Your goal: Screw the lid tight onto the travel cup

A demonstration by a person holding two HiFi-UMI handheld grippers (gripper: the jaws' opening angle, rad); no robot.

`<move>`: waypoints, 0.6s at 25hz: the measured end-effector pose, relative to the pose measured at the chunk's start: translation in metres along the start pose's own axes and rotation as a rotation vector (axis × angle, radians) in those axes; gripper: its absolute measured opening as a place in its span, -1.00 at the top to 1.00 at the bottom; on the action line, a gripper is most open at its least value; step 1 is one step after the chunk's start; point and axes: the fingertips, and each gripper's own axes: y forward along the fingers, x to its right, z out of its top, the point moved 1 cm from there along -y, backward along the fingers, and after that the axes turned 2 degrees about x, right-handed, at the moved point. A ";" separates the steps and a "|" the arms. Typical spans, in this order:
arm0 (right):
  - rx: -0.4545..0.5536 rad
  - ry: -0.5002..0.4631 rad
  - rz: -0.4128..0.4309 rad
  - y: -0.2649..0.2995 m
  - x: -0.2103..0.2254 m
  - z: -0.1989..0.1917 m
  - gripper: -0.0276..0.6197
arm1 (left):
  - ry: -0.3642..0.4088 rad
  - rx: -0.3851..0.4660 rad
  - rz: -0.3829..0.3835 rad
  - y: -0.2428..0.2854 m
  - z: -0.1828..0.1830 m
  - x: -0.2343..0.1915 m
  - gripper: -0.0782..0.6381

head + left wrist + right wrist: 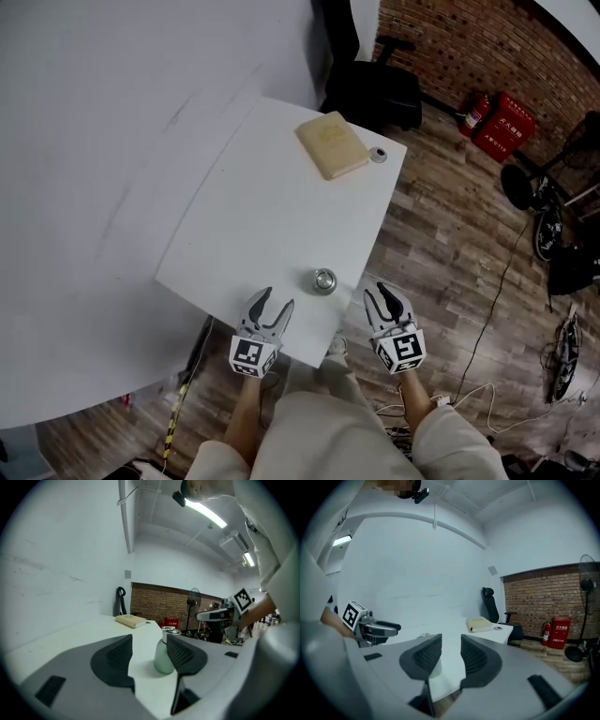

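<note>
Overhead camera, two low ones at the table's (281,187) edge.
The head view looked steeply down; both gripper views sat low and close, facing along the tabletop, all sharing the travel cup (324,280) and tan book (332,144).

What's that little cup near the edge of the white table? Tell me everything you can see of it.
The travel cup is small, with a pale, frosted greenish body that looks like plastic or glass and a silvery lid on top. It stands upright by the near edge of the table, between the left gripper and the right gripper. Neither touches it. How tightly the lid sits cannot be told.
</note>
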 end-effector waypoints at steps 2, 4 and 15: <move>-0.002 0.004 -0.026 -0.008 0.006 0.001 0.61 | -0.003 0.012 0.021 -0.006 0.006 -0.003 0.24; -0.004 0.006 -0.050 -0.016 0.013 0.003 0.72 | -0.009 0.026 0.042 -0.012 0.014 -0.004 0.38; -0.003 0.015 -0.102 -0.041 0.028 0.021 0.91 | 0.005 0.023 0.082 -0.036 0.042 -0.009 0.76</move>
